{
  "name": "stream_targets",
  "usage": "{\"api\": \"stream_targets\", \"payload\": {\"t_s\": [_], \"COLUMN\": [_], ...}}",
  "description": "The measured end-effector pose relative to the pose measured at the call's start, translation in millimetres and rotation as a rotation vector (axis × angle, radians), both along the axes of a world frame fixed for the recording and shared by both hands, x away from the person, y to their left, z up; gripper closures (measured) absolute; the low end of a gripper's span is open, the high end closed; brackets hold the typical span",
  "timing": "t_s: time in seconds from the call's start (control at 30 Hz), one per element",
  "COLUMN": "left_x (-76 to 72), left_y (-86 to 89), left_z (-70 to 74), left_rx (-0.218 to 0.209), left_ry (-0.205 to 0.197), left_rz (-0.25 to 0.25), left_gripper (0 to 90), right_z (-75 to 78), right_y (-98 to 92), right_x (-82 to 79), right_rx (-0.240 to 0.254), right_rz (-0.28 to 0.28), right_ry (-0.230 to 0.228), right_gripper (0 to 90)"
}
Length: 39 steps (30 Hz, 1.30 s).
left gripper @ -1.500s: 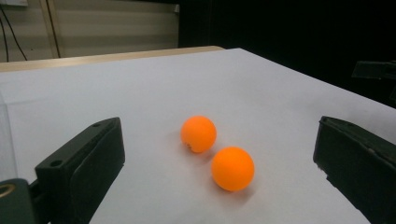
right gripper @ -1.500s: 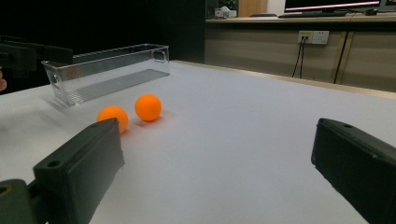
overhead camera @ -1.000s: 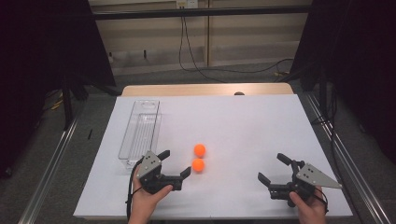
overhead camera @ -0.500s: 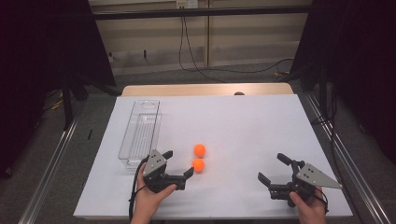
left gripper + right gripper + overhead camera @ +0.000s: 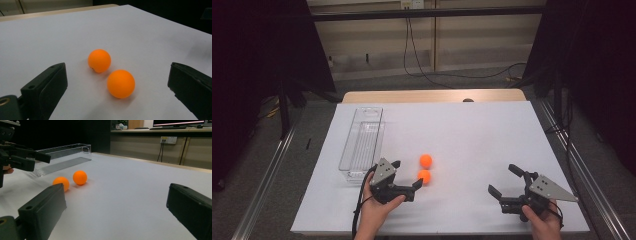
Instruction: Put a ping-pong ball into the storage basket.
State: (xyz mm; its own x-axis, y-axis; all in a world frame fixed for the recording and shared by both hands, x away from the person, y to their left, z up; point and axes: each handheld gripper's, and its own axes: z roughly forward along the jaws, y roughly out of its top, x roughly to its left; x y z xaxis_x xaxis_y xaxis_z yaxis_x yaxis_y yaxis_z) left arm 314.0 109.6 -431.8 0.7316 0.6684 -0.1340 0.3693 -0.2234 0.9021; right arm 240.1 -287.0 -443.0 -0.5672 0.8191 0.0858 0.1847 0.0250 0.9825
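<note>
Near the white surface's (image 5: 472, 130) front edge, the left gripper (image 5: 408, 176) is hovering, jaws wide and empty, by the nearer orange ball (image 5: 424, 176). The right gripper (image 5: 508, 181) is idling, equally open. A clumsy close is likely knocking both balls rolling.

In your left gripper view, the left gripper (image 5: 117, 85) is cut off at the bottom edge; both jaw bases run out of frame. In your right gripper view, the right gripper (image 5: 115, 207) is cropped the same way, and its near jaw covers part of the near orange ball (image 5: 60, 182). In the high view, your forearms leave the bottom edge, and the clear tray (image 5: 362, 142) contents are too faint to tell.
</note>
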Motion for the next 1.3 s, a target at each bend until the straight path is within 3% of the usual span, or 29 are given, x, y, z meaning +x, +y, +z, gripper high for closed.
{"api": "stream_targets", "payload": {"t_s": [0.87, 1.3], "left_x": [7.9, 11.2], "left_y": [-14.8, -18.1], "left_z": [-4.0, -8.6], "left_rx": [0.025, 0.061], "left_ry": [0.035, 0.068], "left_rz": [-0.029, -0.044], "left_gripper": [2.7, 3.5], "right_z": [-0.3, -0.2], "right_y": [0.2, 0.1], "right_x": [0.7, 0.7], "right_rx": [0.003, 0.005], "right_rz": [0.001, -0.001], "right_ry": [0.001, 0.003], "right_gripper": [2.1, 2.2]}}
